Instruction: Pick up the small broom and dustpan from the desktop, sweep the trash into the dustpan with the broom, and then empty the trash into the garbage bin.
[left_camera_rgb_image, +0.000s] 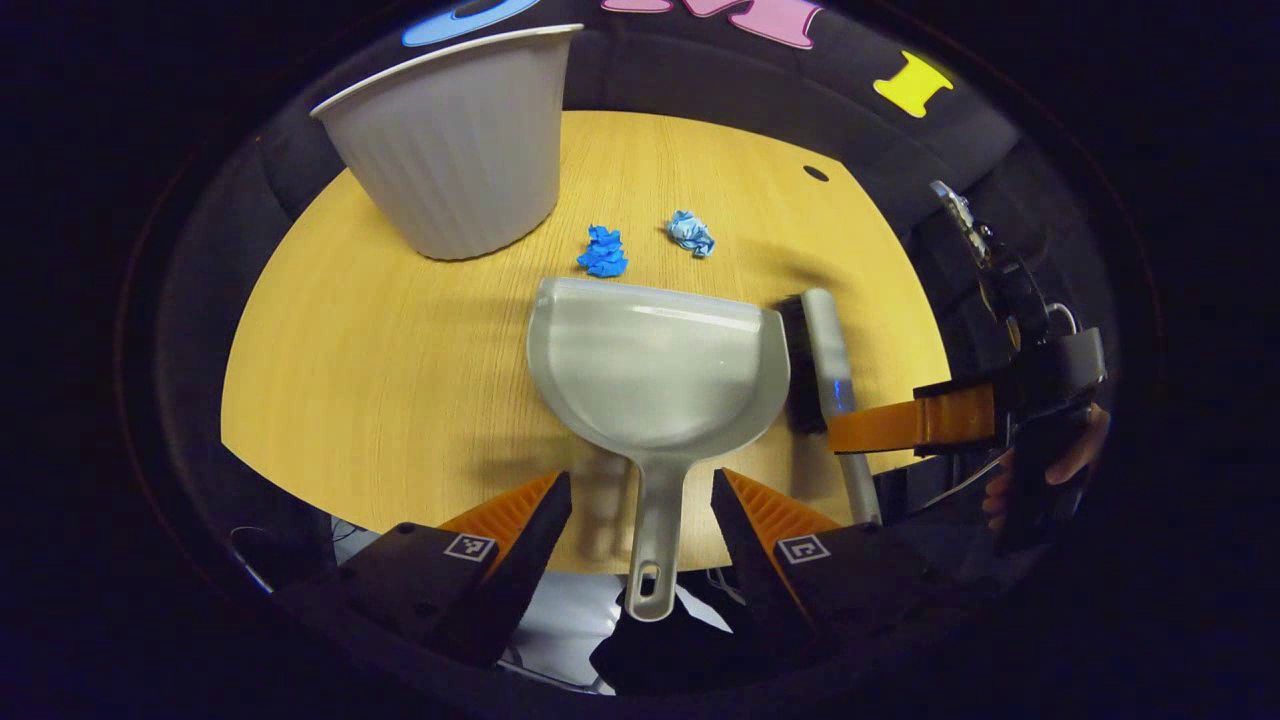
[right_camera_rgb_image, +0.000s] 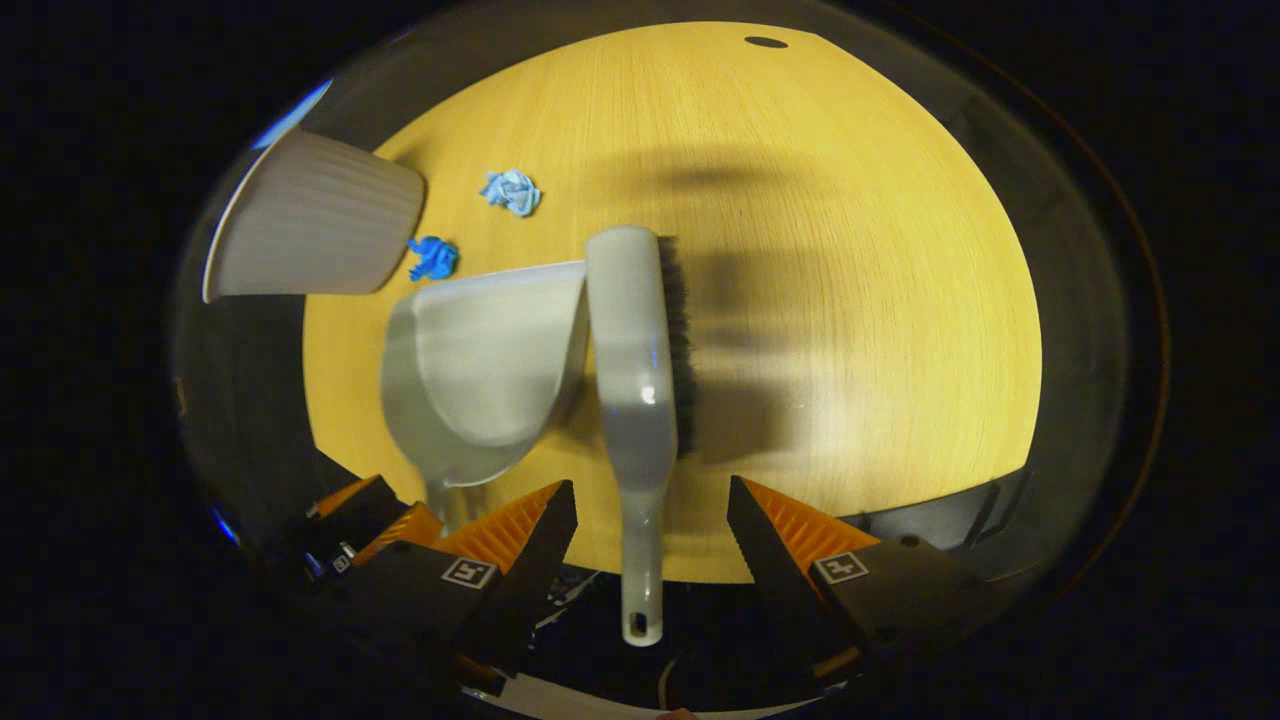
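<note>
Two grey tools lie side by side on the worktop (left_camera_rgb_image: 380, 400): the dustpan (left_camera_rgb_image: 655, 365), its handle between the released left gripper (left_camera_rgb_image: 640, 505), and the broom (right_camera_rgb_image: 635, 350), its handle between the released right gripper (right_camera_rgb_image: 650, 520). Two blue paper wads (left_camera_rgb_image: 603, 251) lie beyond, near the bin (left_camera_rgb_image: 455, 140).

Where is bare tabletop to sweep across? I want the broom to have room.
Bare wood lies right of the broom, out to the table edge, and left of the dustpan, in front of the bin. It is crowded between bin and dustpan lip, where two blue paper wads lie.
</note>
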